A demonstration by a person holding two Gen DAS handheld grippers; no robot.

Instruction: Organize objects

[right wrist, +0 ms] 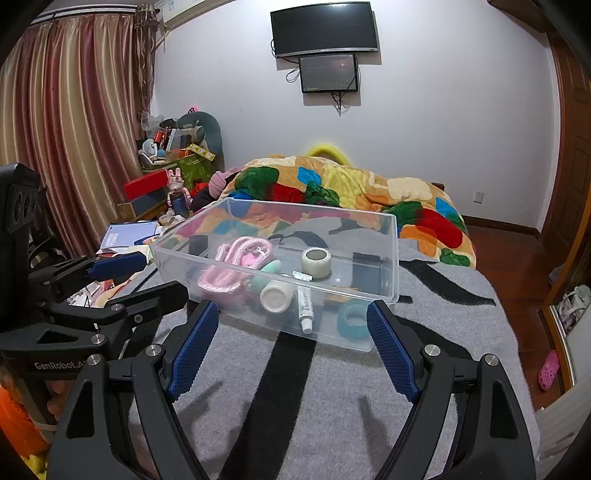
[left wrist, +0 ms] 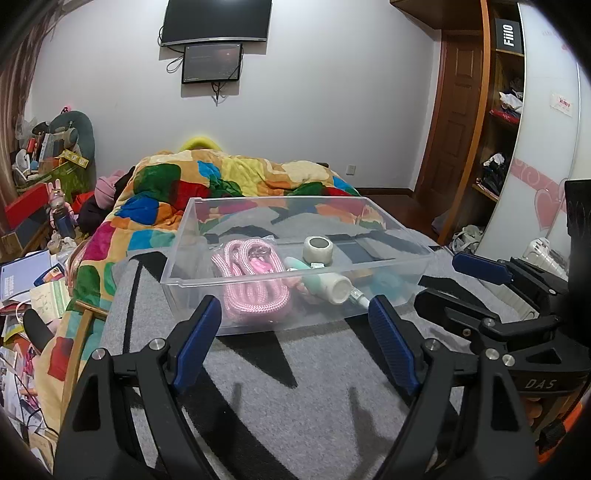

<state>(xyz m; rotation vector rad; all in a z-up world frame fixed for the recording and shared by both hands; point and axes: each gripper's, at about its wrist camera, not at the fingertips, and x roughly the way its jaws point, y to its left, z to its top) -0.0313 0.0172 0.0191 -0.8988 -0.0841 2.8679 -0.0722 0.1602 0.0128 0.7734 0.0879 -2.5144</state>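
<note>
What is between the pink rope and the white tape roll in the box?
In the right wrist view, a mint-green bottle with a white cap lies between the pink rope and the white tape roll.

A white wall (right wrist: 424, 122) fills the back of the room. A dark TV (right wrist: 325, 27) is hung high on it, with a small screen (right wrist: 328, 72) just below. Striped curtains (right wrist: 74, 122) are seen at the left of the right wrist view. A wooden door (left wrist: 456, 110) and shelves (left wrist: 504, 110) are seen at the right of the left wrist view. A bed is covered by a colourful blanket (right wrist: 354, 188) and a grey rug (right wrist: 332, 398).
</note>
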